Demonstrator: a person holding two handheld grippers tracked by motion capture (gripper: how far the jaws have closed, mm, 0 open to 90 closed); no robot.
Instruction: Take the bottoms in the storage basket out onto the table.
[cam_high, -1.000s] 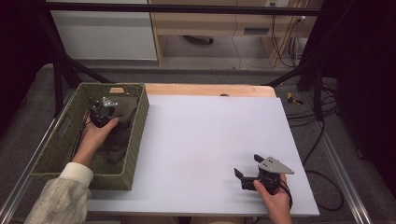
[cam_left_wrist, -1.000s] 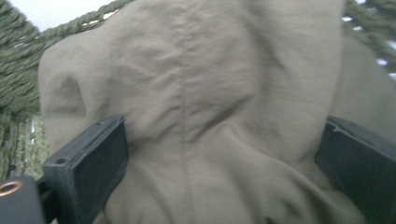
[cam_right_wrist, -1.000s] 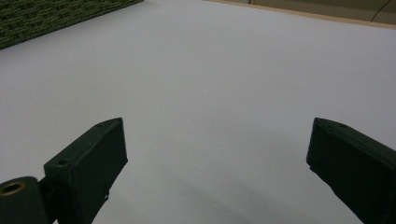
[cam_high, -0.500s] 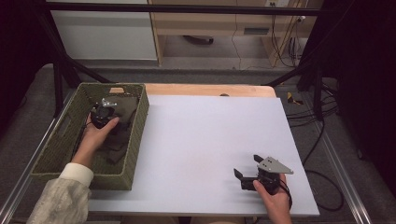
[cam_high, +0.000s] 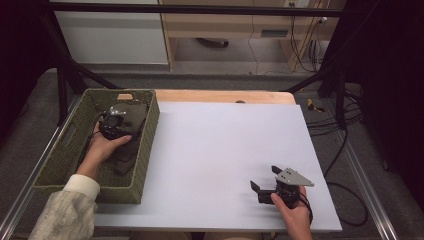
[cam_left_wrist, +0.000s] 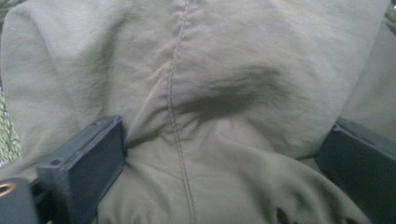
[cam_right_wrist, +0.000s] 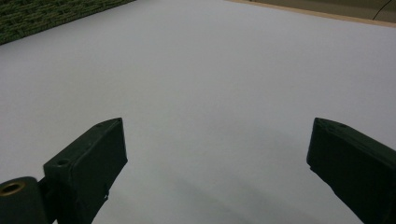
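Note:
A woven green basket (cam_high: 146, 150) stands on the left of the white table (cam_high: 215, 145). Olive cloth (cam_high: 136, 114) lies inside it. My left gripper (cam_high: 116, 120) is down in the basket over that cloth. In the left gripper view the olive cloth (cam_left_wrist: 224, 70), with a stitched seam, bulges between the two wide-apart jaws, so my left gripper (cam_left_wrist: 219, 154) is open and pressed into the fabric. My right gripper (cam_high: 265, 178) rests at the front right of the table, open, with bare white table (cam_right_wrist: 210, 70) between its jaws (cam_right_wrist: 217, 154).
A wooden strip (cam_high: 225, 96) runs along the table's far edge. Black frame legs (cam_high: 62, 85) stand behind the basket, and cables (cam_high: 345, 130) trail on the floor at the right. The basket's green weave (cam_right_wrist: 42, 16) lies far off in the right gripper view.
My left gripper has sunk a little lower into the basket onto the cloth. The right gripper has not moved.

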